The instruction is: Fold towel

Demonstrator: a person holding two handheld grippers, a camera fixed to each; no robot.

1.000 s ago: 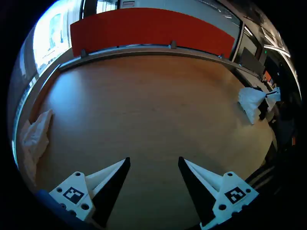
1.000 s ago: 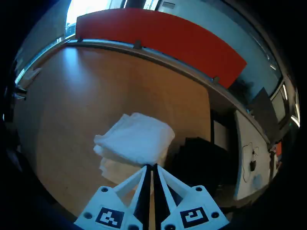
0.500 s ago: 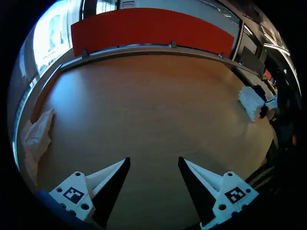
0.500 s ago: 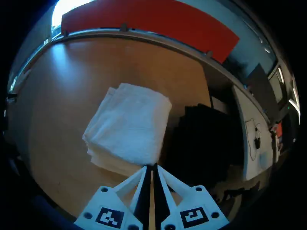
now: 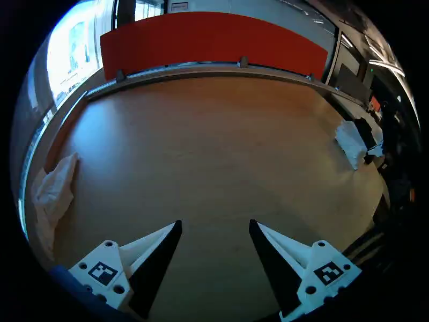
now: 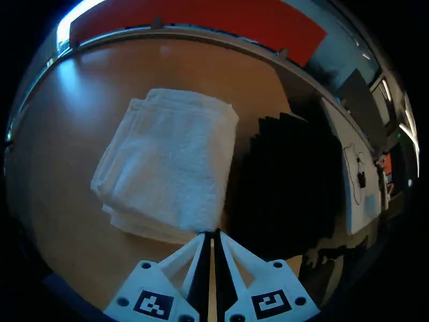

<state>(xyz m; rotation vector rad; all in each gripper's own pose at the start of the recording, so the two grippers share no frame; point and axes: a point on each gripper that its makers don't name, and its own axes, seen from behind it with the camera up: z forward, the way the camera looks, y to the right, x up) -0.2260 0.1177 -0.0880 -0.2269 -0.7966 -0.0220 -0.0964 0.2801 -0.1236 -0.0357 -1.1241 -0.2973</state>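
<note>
The folding looks done. The towel [image 6: 166, 161] lies in a squared stack on the surface [image 5: 214, 139], on your side of the red panel [image 5: 214, 40], off its right end. Your right hand-held gripper [image 6: 213, 233] is clenched on the stack's near corner; your left hand-held gripper [image 5: 214, 225] hangs released, facing the panel's middle. You seem to be setting the stack down. Next, let go and draw straight back from the panel — a sideways pull could drag the layers. A crumpled cloth [image 5: 51, 190] lies off the panel's left end.
</note>
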